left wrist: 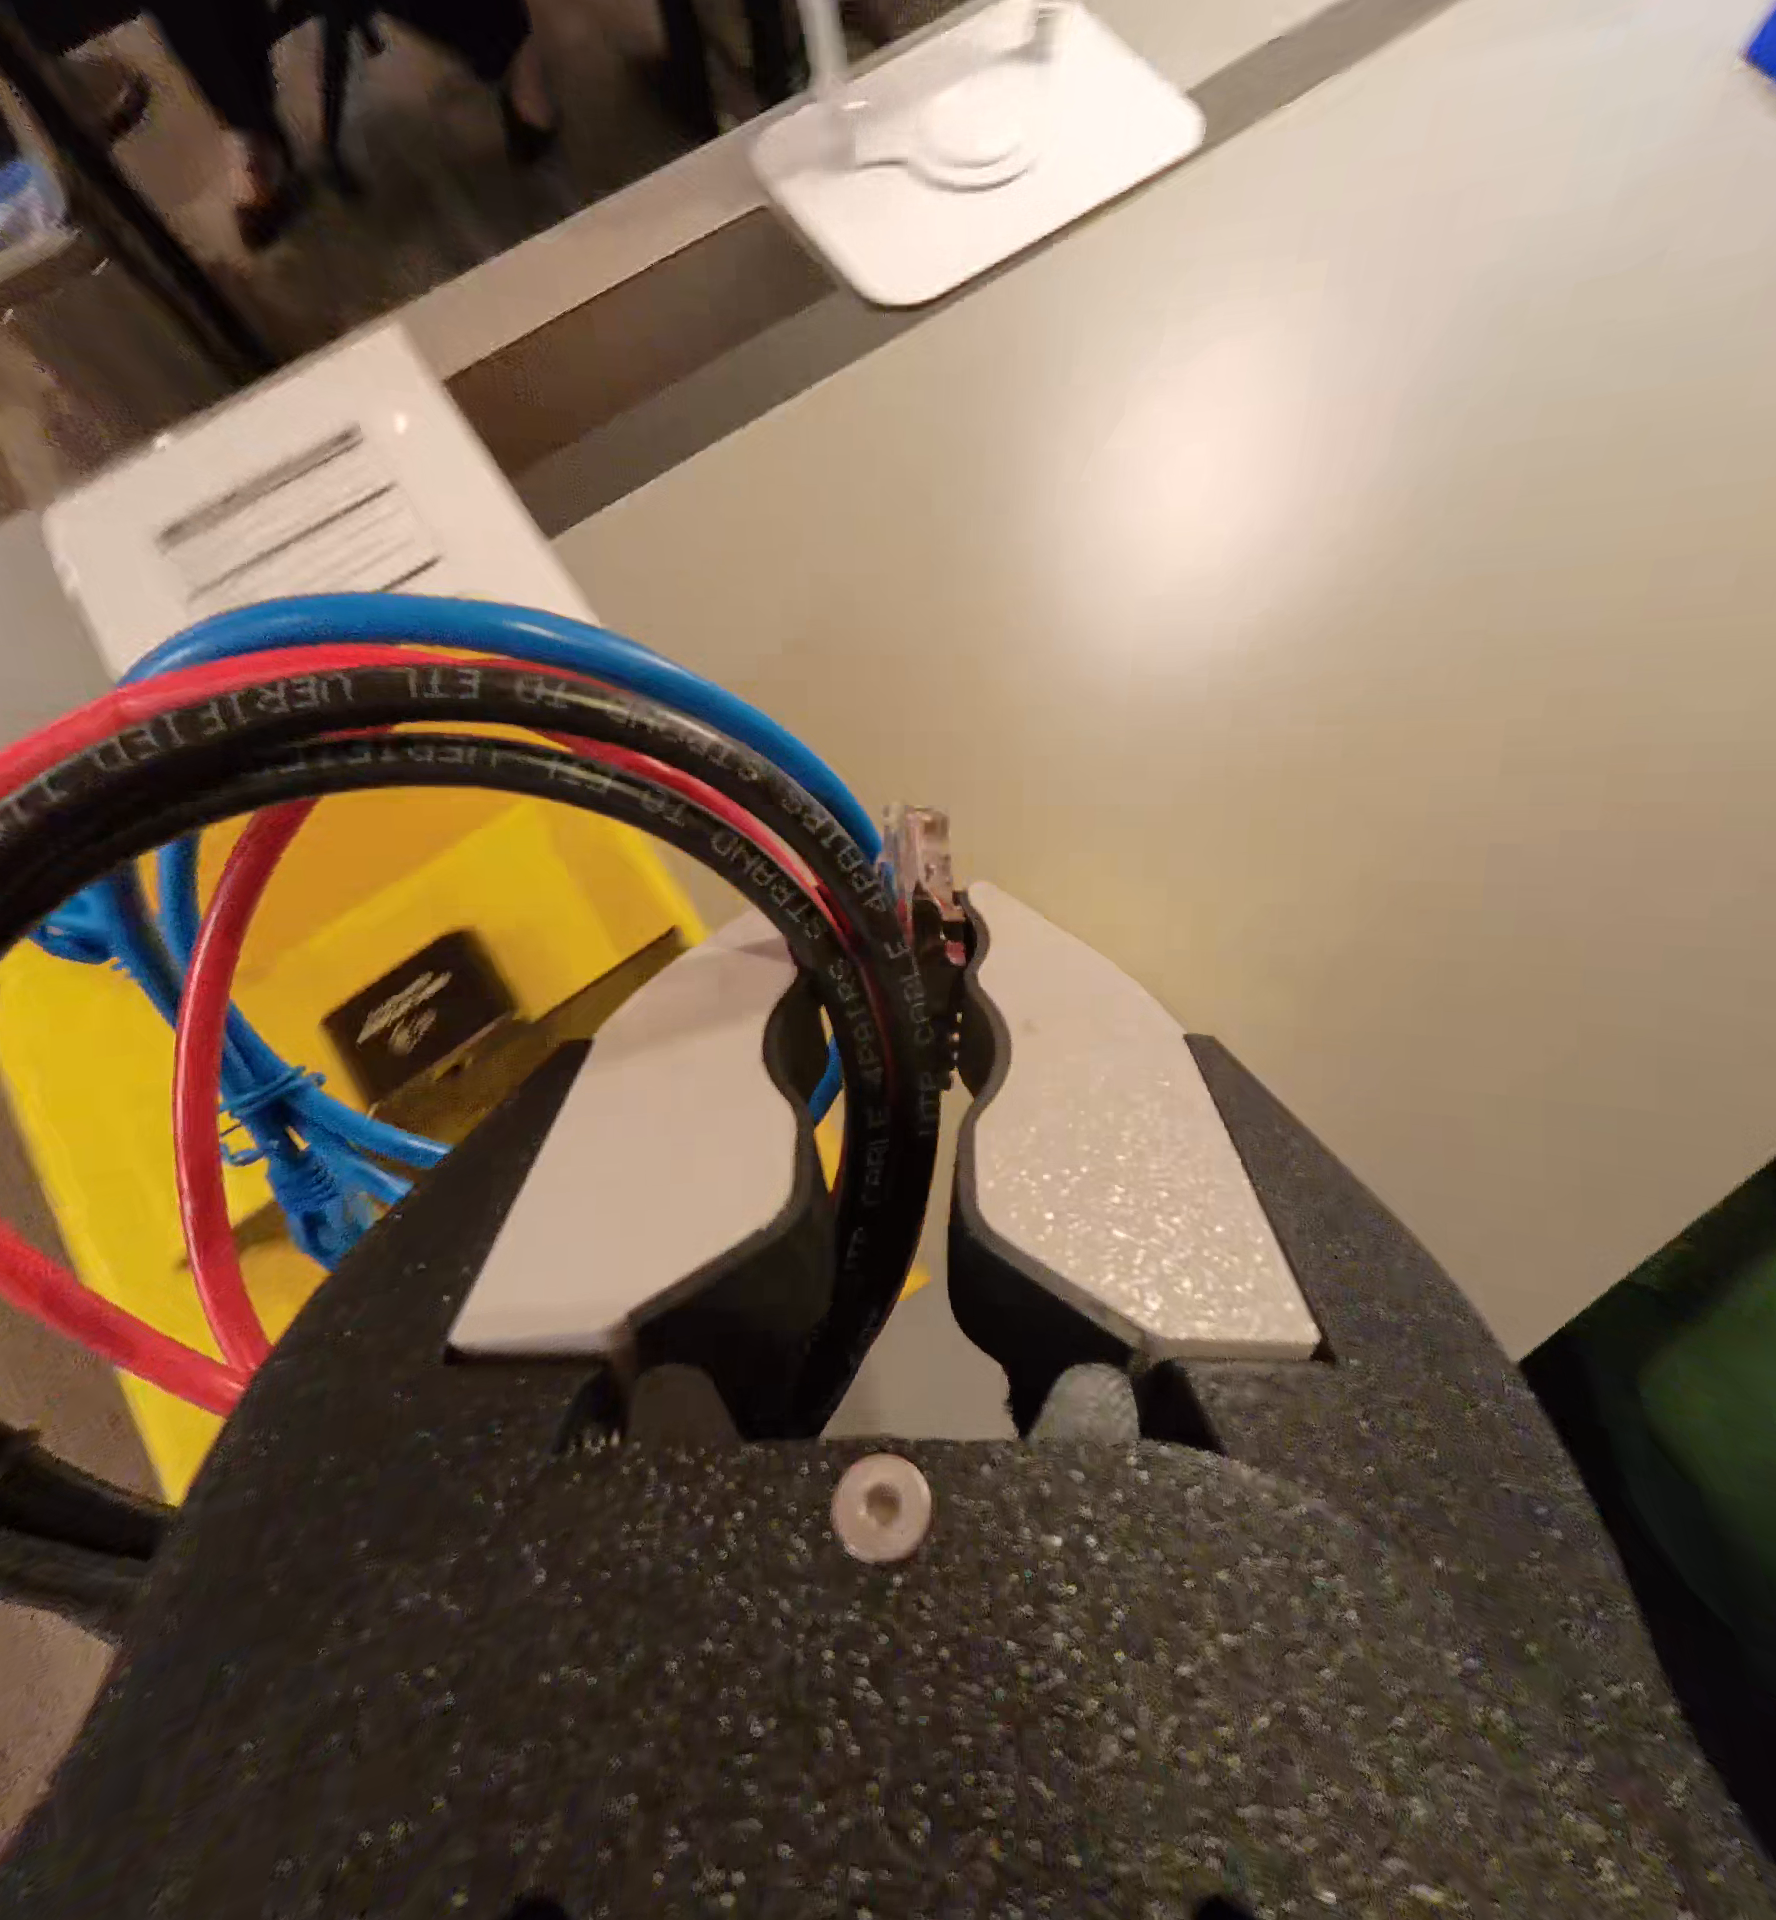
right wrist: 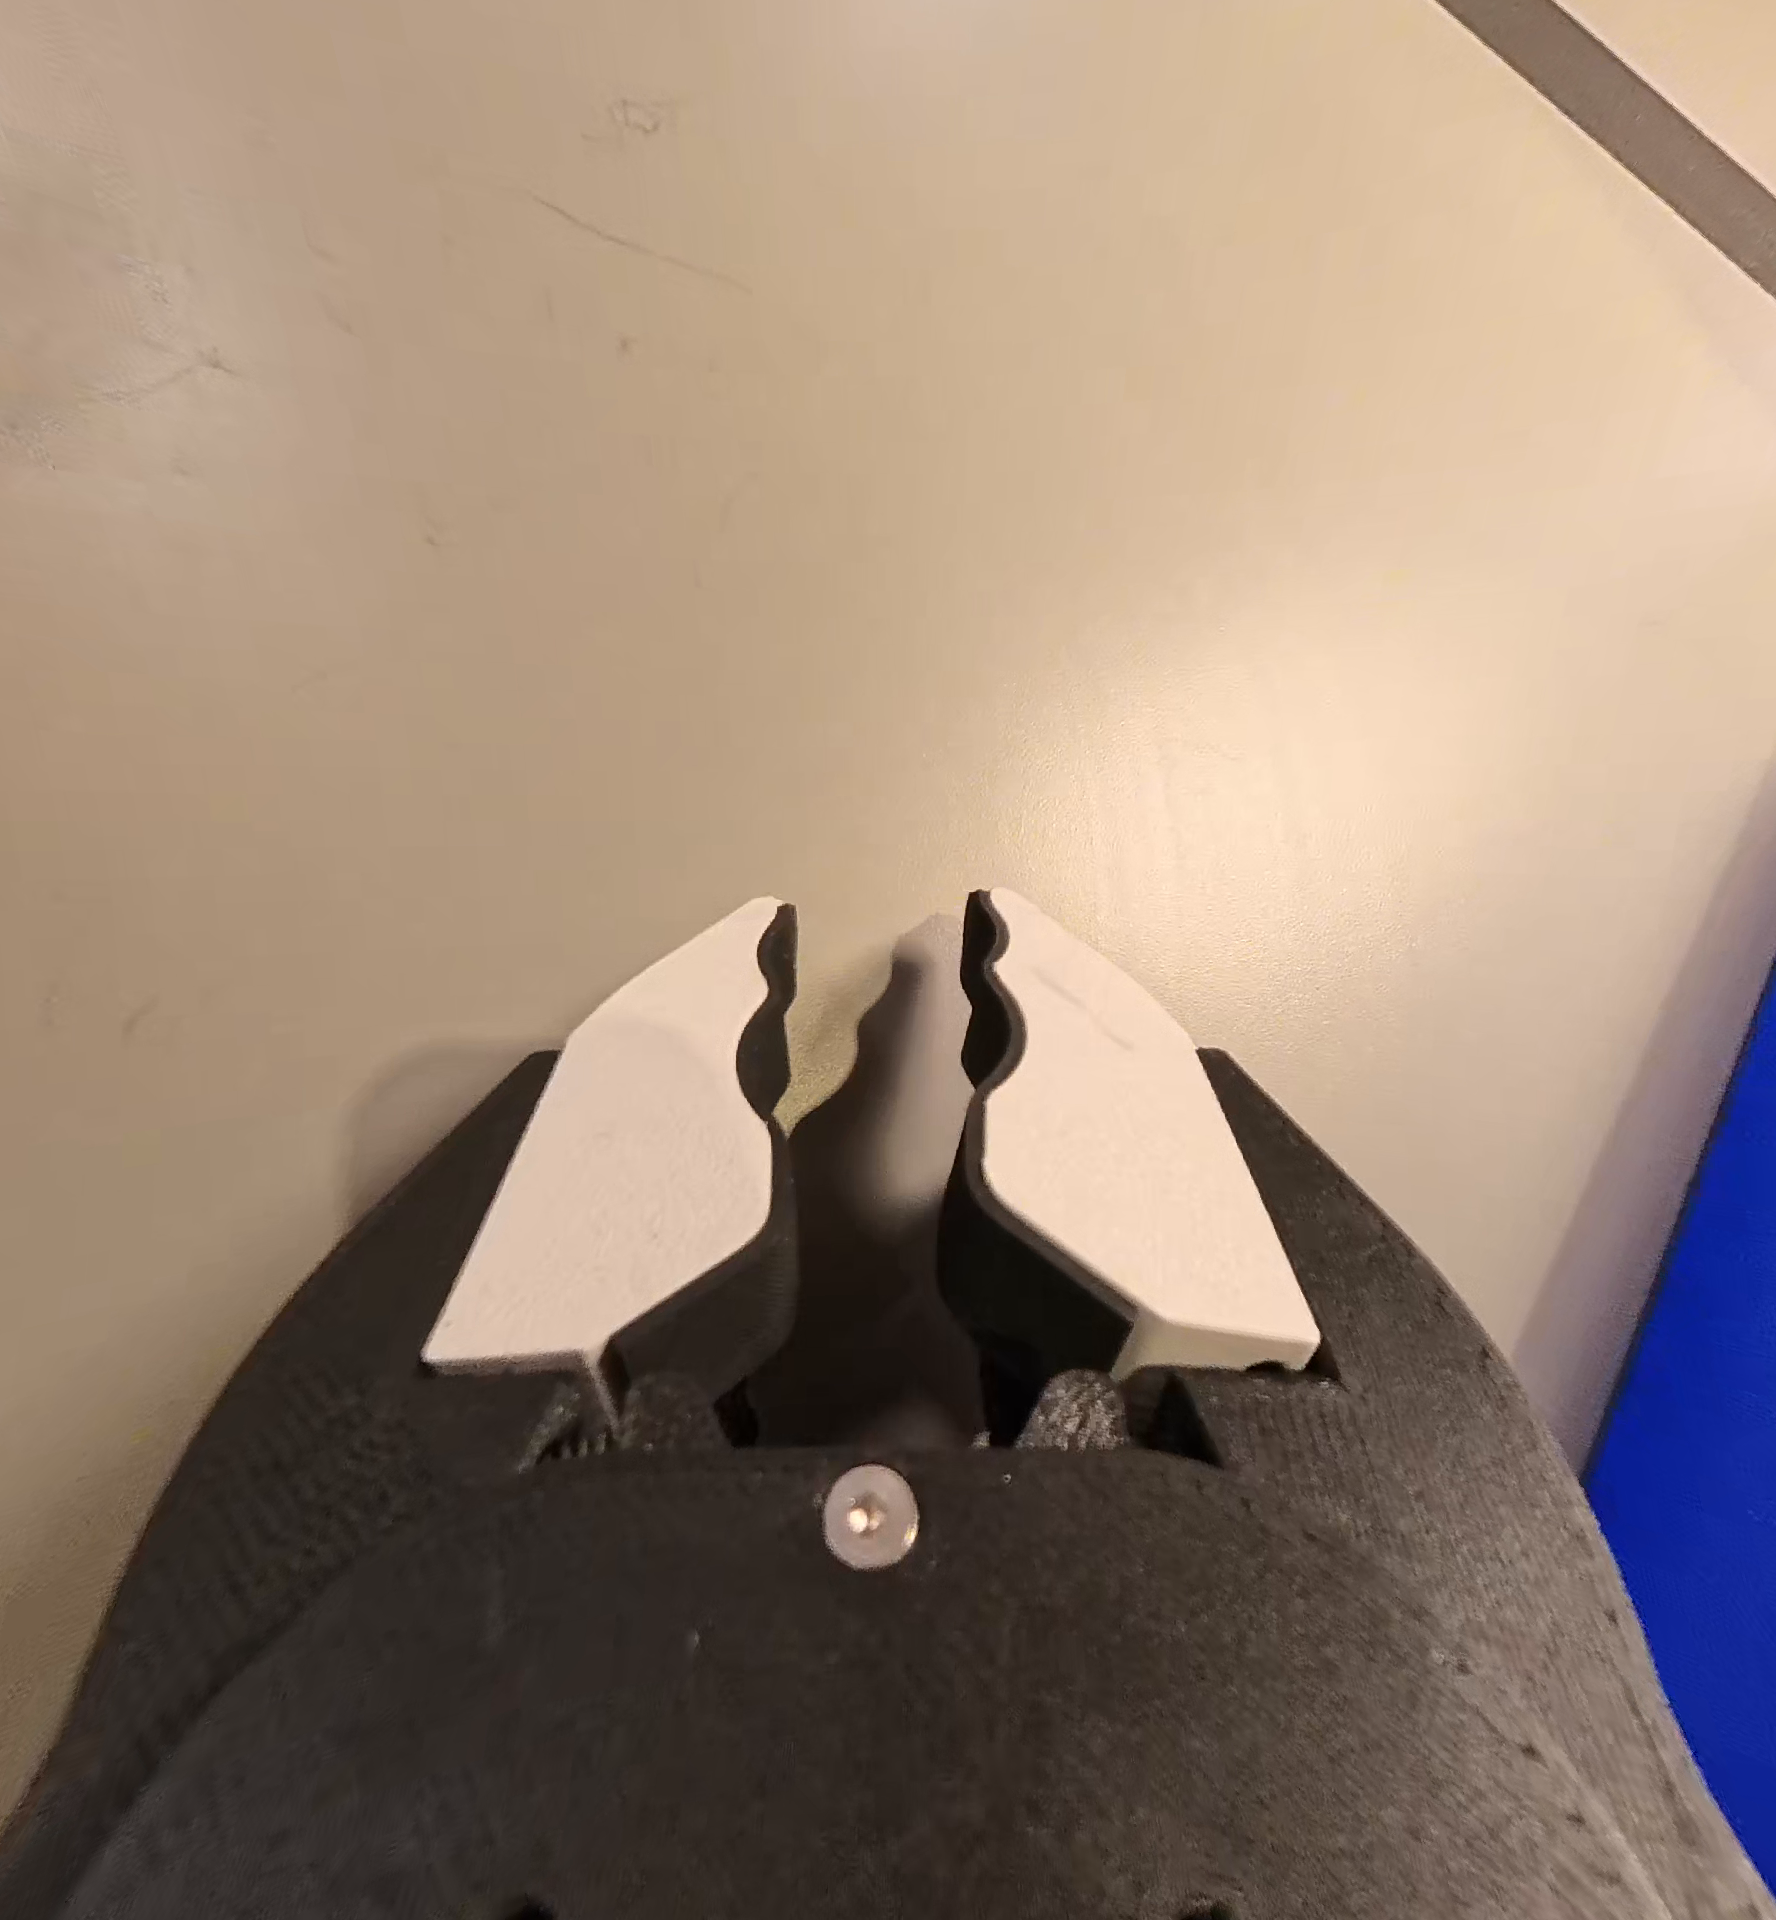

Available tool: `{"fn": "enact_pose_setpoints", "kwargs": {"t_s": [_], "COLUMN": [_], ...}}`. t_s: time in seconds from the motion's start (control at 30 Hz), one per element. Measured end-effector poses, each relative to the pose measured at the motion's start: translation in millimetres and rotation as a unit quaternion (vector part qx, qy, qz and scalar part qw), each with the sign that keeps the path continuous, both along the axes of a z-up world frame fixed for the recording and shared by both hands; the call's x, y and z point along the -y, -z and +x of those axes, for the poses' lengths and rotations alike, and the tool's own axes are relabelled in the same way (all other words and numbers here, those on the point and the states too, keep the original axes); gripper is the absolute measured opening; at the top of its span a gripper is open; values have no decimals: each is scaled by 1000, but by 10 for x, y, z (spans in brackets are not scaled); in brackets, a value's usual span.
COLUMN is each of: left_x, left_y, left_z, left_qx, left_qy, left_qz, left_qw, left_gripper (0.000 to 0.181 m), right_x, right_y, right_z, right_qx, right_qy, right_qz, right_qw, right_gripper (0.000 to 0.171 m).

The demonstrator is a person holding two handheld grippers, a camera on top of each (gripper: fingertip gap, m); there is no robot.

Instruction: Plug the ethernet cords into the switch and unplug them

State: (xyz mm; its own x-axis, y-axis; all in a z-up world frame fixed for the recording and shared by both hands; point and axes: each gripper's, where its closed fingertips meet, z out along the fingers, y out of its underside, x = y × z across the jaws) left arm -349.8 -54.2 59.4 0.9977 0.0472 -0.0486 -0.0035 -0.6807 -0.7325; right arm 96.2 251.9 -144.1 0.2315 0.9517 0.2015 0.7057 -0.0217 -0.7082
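Currently, L gripper point(left wrist: 889, 940) clamps black cord point(left wrist: 868, 1039) just behind clear plug point(left wrist: 920, 847), above table point(left wrist: 1279, 623) | R gripper point(right wrist: 879, 914) parted, empty | cord light, springy; plug clip likely fragile, hold at boot | switch unseen.

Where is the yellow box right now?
In the left wrist view, the yellow box sits low on the left, behind the looped black, red and blue cords that the left gripper clamps, below a white vented device.
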Motion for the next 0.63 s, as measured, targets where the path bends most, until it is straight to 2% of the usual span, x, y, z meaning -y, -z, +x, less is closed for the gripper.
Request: {"fn": "enact_pose_setpoints", "kwargs": {"t_s": [0.13, 0.33, 0.47, 0.57, 0.63], "left_x": [-455, -1010, -1212, -1264, -1268], "left_y": [153, 937, 1462, 1736, 1866], "left_z": [699, 1629, 2024, 2194, 2208], "left_qx": [-11, 44, 82, 86, 55], "left_qy": [106, 239, 285, 304, 308], "left_qz": [-25, -93, -139, -170, -190], "left_qw": [994, 965, 945, 933, 931], "left_gripper": [22, 22, 21, 24, 36], "right_x": [-9, -22, -22, -18, -17], "right_y": [-3, -4, -5, -5, -1], "right_z": [4, 9, 10, 8, 9], "right_qx": [-1, -1, -2, -2, -2], "right_qy": [4, 8, 8, 7, 6], "right_qz": [4, 5, 5, 5, 2], "right_qw": [1000, 1000, 1000, 1000, 1000], "right_gripper": [31, 31, 31, 31, 31]}}
